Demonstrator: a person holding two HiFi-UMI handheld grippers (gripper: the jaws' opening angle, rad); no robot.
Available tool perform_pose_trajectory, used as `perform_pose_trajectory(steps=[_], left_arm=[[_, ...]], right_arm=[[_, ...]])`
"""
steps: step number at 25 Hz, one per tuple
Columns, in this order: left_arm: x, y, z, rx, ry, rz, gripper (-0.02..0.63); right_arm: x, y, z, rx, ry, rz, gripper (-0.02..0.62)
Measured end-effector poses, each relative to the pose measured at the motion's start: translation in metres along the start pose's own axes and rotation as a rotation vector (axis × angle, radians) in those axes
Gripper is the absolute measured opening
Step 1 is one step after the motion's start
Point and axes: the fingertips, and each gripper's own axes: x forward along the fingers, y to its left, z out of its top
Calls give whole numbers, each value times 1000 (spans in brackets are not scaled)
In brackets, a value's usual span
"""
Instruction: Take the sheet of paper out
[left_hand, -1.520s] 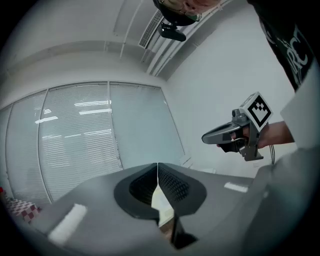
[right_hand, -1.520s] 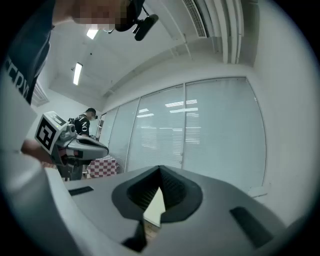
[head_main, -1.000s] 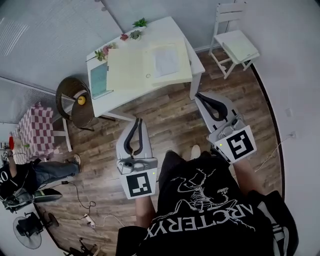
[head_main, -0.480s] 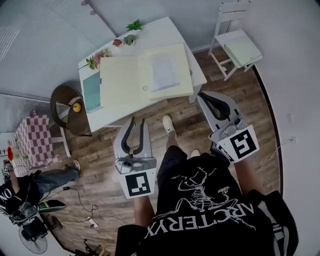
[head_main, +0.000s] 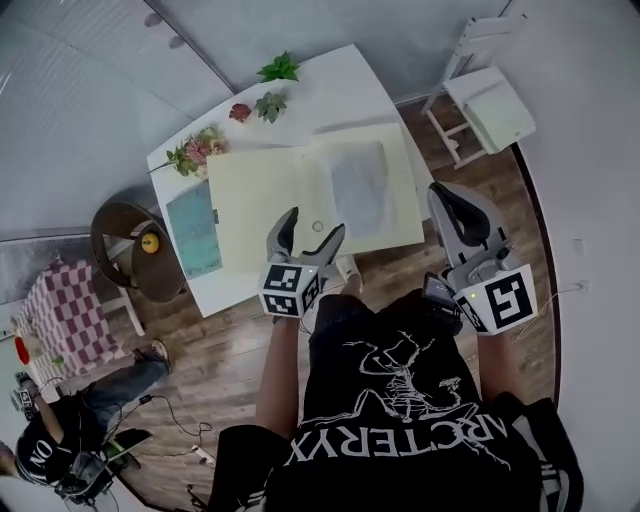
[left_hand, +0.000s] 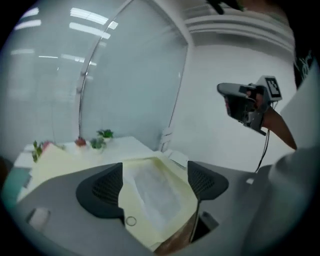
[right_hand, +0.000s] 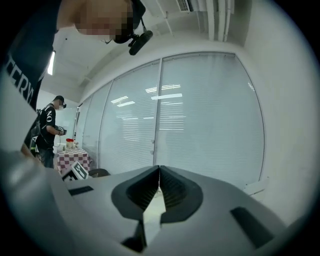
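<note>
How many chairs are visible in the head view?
2: a white chair right of the table, a brown wicker chair at its left end. Others may be hidden.

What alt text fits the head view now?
The left gripper, jaws opening and empty, hovers over the near edge of an open yellow folder on a white table; a sheet of paper lies in its right half. The right gripper, shut, hangs beside the table.

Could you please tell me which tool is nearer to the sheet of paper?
Left. The left tool, jaws opening and empty, hovers over the folder beside the sheet of paper; the right tool, shut, is off the table's right edge.
</note>
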Motion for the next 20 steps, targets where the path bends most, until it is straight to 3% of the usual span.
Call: perform_pose_trajectory(steps=[5,10,12,15,20], left_arm=[[77,51,-56,-451,107,-130,432],[116,73,-73,-772,118,-234,477],[121,72,-79,-838,130,-274,477],[126,66,-89,-855,164,-304,477],[136,62,-94,-899,151,-325,476]], right_arm=[[17,-19,-2,-11,48,-80,12],[15,-47,-4,11,63,-137,12],[16,-53,-3,9,59,-129,12],[19,-57,-1,-7,51,-106,12],[14,-61,5,-21,50,-92,12]])
